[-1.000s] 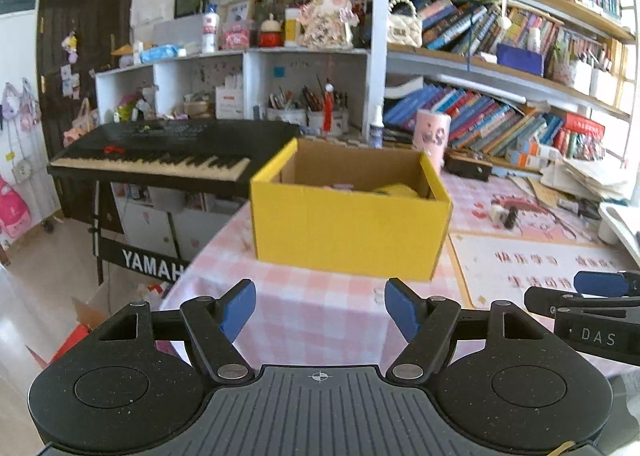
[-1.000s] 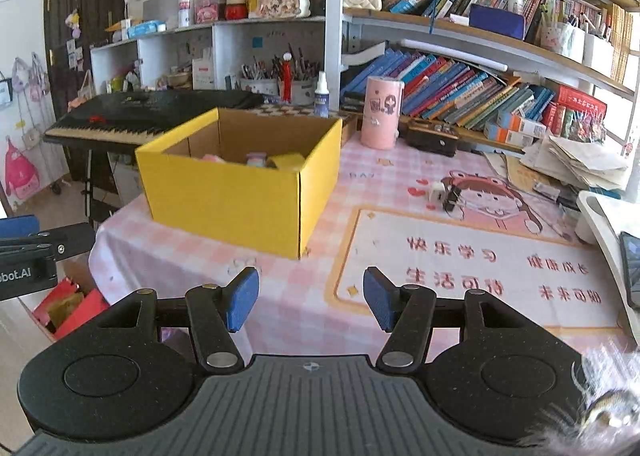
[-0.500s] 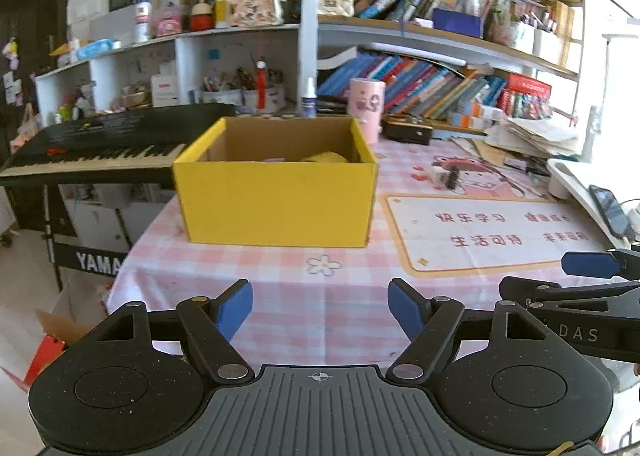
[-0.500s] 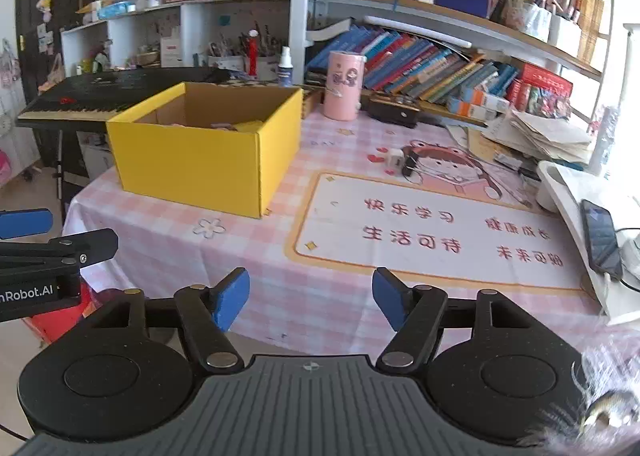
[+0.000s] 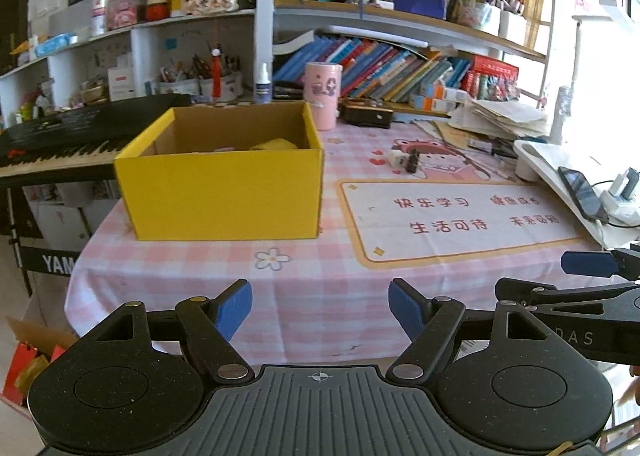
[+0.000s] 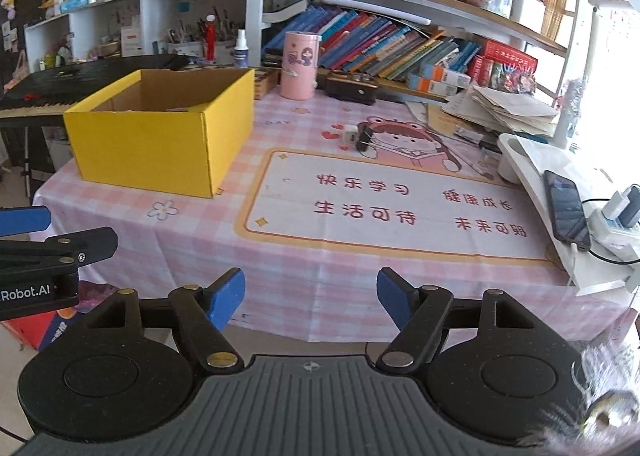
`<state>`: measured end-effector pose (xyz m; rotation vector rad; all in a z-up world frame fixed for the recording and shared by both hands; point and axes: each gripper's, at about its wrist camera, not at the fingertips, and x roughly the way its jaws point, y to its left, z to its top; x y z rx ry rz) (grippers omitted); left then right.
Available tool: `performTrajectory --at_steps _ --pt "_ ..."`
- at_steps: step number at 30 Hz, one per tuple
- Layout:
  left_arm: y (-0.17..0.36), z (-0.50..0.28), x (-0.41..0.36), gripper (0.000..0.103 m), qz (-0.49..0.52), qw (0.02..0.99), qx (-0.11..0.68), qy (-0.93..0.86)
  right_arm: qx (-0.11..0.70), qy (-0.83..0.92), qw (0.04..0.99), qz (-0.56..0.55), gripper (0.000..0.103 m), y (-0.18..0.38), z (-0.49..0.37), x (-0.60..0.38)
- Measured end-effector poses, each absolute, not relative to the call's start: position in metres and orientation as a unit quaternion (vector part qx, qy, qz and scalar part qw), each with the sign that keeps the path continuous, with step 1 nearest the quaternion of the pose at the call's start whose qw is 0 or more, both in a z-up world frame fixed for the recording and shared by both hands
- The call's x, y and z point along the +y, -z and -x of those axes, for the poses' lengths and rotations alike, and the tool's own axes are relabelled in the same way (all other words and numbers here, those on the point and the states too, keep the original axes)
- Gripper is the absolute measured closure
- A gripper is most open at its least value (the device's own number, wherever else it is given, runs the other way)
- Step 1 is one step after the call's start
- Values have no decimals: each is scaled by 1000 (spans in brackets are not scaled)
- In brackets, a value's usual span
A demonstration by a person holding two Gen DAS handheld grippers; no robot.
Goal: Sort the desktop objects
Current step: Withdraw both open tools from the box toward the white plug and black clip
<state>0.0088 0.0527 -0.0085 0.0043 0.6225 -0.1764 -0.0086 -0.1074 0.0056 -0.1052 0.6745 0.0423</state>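
A yellow cardboard box (image 5: 224, 192) stands open on the left of the pink checked table; it also shows in the right wrist view (image 6: 160, 144). A yellow item (image 5: 274, 144) lies inside it. A small white cube and a black clip (image 5: 404, 160) lie on the cartoon mat (image 6: 380, 208), also seen in the right wrist view (image 6: 356, 136). My left gripper (image 5: 320, 310) is open and empty, in front of the table's near edge. My right gripper (image 6: 310, 298) is open and empty, beside the left one.
A pink cup (image 6: 300, 64) and a dark small box (image 6: 352, 86) stand at the back by rows of books. A keyboard (image 5: 60, 136) sits left of the table. A white stand with a phone (image 6: 566, 208) and a charger (image 6: 620, 212) is at the right.
Both grippers have swung to the right and drawn back from the table; the box has shifted left in both views and the mat and the phone have come into sight. Both stay open.
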Motion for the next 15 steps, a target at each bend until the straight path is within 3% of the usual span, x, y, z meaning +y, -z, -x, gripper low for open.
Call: performTrajectory --at_steps 15 --pt "14 -34 14 26 -18 938 320 132 338 18 940 44 31 -4 -4 -143"
